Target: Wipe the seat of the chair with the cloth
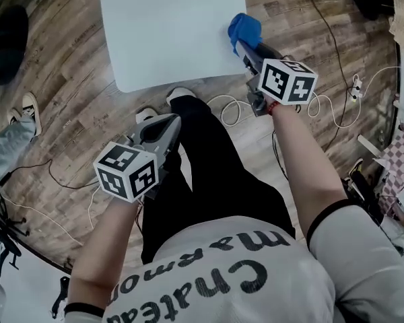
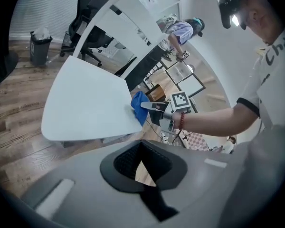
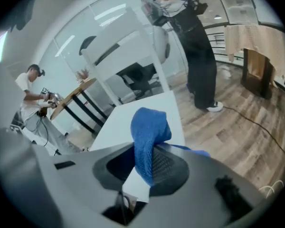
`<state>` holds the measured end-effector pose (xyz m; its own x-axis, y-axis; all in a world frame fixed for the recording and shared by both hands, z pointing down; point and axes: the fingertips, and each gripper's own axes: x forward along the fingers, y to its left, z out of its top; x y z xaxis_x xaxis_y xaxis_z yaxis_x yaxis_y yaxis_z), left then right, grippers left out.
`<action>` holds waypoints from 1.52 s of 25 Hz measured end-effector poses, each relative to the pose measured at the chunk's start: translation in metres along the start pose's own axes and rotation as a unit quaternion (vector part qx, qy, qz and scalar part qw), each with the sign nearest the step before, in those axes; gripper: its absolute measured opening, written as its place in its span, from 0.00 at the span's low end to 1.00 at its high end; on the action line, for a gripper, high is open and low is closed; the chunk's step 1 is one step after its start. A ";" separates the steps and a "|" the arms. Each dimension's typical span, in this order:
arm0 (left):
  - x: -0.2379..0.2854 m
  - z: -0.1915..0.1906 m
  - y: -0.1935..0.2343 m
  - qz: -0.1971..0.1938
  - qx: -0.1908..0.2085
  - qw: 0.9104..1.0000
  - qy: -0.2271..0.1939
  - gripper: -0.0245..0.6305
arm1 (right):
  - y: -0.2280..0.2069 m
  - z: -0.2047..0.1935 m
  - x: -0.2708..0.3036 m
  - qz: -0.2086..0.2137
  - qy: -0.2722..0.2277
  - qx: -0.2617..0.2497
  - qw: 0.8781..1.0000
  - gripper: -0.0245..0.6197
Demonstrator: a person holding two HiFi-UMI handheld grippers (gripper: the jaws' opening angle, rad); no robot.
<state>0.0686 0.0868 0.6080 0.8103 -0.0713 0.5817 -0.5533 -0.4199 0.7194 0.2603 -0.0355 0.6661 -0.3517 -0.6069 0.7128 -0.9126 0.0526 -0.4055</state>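
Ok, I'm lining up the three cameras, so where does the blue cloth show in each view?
Head view: blue cloth at upper centre-right, in the right gripper, at the right edge of the white chair seat.
Left gripper view: cloth at centre, at the seat's right corner.
Right gripper view: cloth at centre, between the jaws.
Shared landmark: the seat.

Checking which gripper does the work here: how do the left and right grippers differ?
The right gripper is shut on the cloth; the left gripper holds nothing.
The right gripper reaches out to the right edge of the seat; the left gripper hangs short of the seat, over the floor by the person's legs.
Both point toward the seat.
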 end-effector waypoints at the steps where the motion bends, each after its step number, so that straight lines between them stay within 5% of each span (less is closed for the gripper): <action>1: -0.009 -0.006 0.006 0.008 -0.002 1.000 -0.002 0.05 | 0.023 -0.005 0.008 0.014 0.011 -0.020 1.000 0.17; 7: -0.094 -0.030 0.066 0.071 -0.071 0.992 -0.078 0.05 | 0.153 -0.044 0.078 0.046 0.063 -0.063 0.995 0.17; 11: -0.151 -0.053 0.102 0.110 -0.108 0.980 -0.126 0.05 | 0.242 -0.061 0.115 0.130 0.082 -0.047 0.987 0.17; 17: -0.203 -0.094 0.133 0.114 -0.138 0.974 -0.137 0.05 | 0.308 -0.072 0.131 0.164 0.055 -0.023 0.985 0.17; 19: -0.210 -0.104 0.139 0.109 -0.130 0.977 -0.125 0.05 | 0.305 -0.076 0.134 0.145 0.046 -0.014 0.988 0.17; 22: -0.214 -0.104 0.148 0.108 -0.118 0.980 -0.119 0.05 | 0.272 -0.090 0.142 0.062 0.073 -0.038 0.995 0.17; 29: -0.188 -0.069 0.160 0.119 -0.136 0.972 -0.152 0.05 | 0.250 -0.099 0.152 0.002 0.124 -0.187 0.974 0.17; 38: -0.091 -0.036 0.093 0.064 -0.080 0.989 -0.106 0.05 | 0.154 -0.076 0.115 -0.042 0.120 -0.131 0.983 0.17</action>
<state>-0.0634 0.0869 0.6356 0.7446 -0.3105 0.5909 -0.6635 -0.2476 0.7060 0.0638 -0.0371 0.7289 -0.2829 -0.4141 0.8652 -0.9519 0.2318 -0.2003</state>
